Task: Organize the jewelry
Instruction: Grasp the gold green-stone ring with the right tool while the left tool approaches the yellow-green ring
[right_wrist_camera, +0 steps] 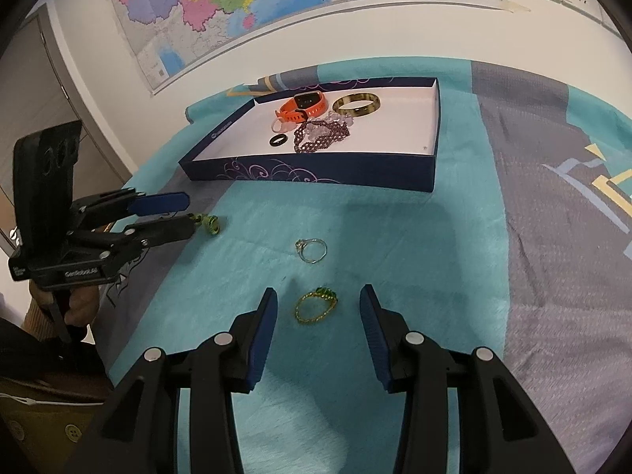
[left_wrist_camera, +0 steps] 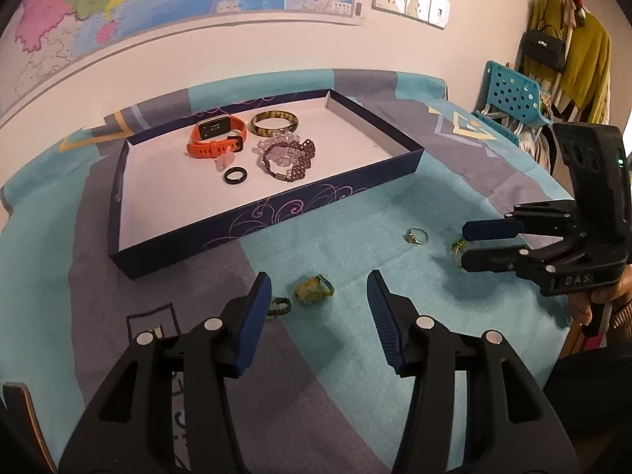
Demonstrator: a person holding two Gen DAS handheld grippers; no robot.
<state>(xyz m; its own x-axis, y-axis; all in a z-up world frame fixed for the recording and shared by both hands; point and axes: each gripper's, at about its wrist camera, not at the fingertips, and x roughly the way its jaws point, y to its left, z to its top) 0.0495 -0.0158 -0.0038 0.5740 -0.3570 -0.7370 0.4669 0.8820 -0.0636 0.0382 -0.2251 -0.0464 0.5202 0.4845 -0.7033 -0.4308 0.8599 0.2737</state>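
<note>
Nearest, both tongs, left tongs (left_wrist_camera: 319, 296) and right tongs (right_wrist_camera: 318, 312), gape half-open and empty over loose rings: yellow-green ring (left_wrist_camera: 314, 289), gold ring (right_wrist_camera: 315, 308), silver ring (right_wrist_camera: 312, 250) still on the worktop, while beyond, the box (left_wrist_camera: 276, 213) already holds watch (left_wrist_camera: 216, 136), bangle (left_wrist_camera: 274, 123) and bracelets.

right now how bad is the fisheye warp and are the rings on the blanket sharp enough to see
Left wrist view: strong barrel warp bows the wall map's edge; dark corners; the pale yellow-green stone piece is soft. Right wrist view: same warp; the gold ring with green stones and thin silver ring look sharp, with faint shadows on the teal fleece blanket.
</note>
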